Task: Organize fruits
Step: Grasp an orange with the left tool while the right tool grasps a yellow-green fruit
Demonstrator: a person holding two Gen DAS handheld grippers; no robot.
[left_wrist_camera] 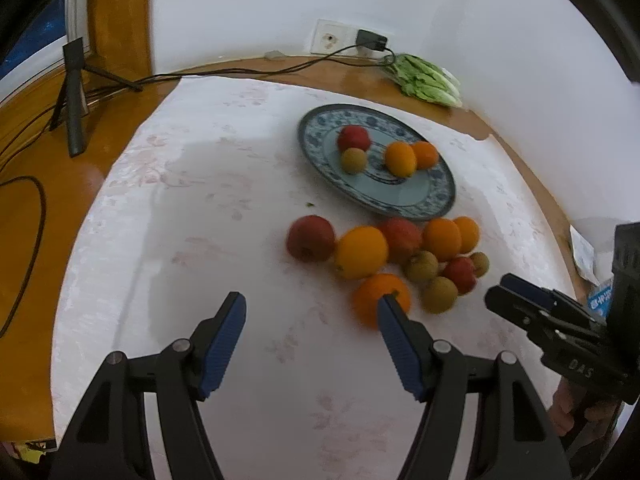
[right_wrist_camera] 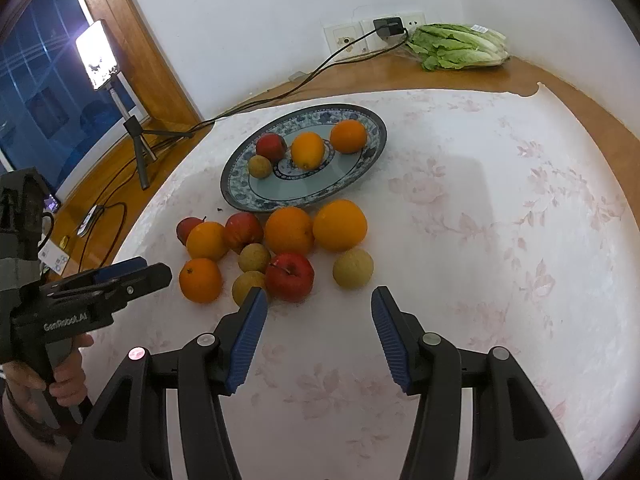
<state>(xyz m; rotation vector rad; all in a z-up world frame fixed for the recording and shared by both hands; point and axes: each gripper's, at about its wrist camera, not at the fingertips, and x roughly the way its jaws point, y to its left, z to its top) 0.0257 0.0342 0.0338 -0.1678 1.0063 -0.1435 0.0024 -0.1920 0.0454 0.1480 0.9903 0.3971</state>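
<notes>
"GenRobot.AI" is written on left gripper (right_wrist_camera: 132,276); its jaws are apart w/ nothing between. Right gripper (right_wrist_camera: 320,304) jaws also apart, near fruit pile (right_wrist_camera: 288,248) beside plate (right_wrist_camera: 240,196).

I see a blue-patterned plate (right_wrist_camera: 362,160) lying flat at the far side of the cloth, holding a red apple (right_wrist_camera: 271,146), a small brown-green fruit (right_wrist_camera: 260,167) and two oranges (right_wrist_camera: 307,150). Just near of it, a loose cluster of oranges, apples and brownish fruits (right_wrist_camera: 280,252) sits touching.
</notes>
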